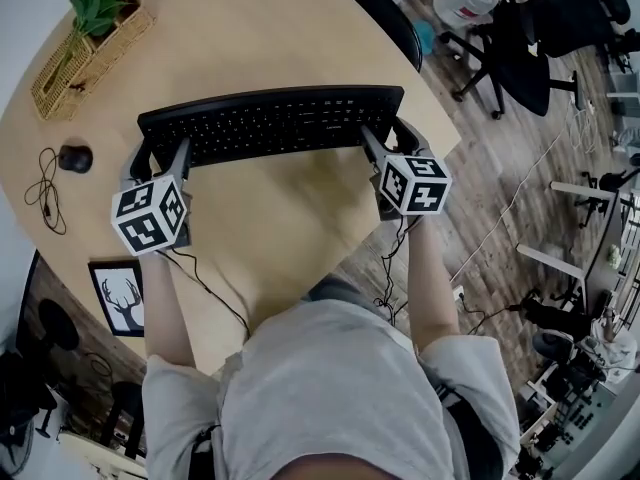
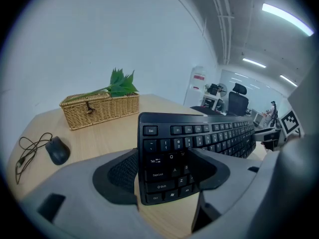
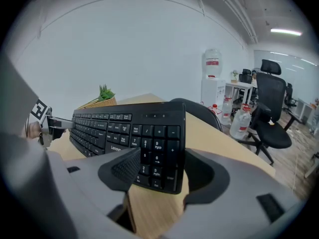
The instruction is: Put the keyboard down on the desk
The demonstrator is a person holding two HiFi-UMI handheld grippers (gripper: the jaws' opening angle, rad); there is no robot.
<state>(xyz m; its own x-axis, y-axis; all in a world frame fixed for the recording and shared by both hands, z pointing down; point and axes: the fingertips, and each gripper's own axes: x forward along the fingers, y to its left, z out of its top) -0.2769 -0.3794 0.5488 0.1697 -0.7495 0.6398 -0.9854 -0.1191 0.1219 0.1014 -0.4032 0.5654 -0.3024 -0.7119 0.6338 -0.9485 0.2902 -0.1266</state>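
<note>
A black keyboard (image 1: 270,123) is held by both ends over the round wooden desk (image 1: 260,38), its keys tilted toward me. My left gripper (image 1: 160,158) is shut on its left end, and in the left gripper view the jaws of that gripper (image 2: 164,171) clamp the keyboard (image 2: 199,138) around the Caps Lock and Shift keys. My right gripper (image 1: 385,138) is shut on the right end. In the right gripper view that gripper (image 3: 159,171) pinches the number-pad corner of the keyboard (image 3: 124,126). Bare desk shows beneath both ends.
A wicker basket with a green plant (image 1: 85,53) stands at the desk's far left. A black mouse (image 1: 75,157) with a coiled cable lies left of the keyboard. A dark chair back (image 1: 385,13) borders the desk's far edge; office chairs (image 1: 520,48) stand to the right.
</note>
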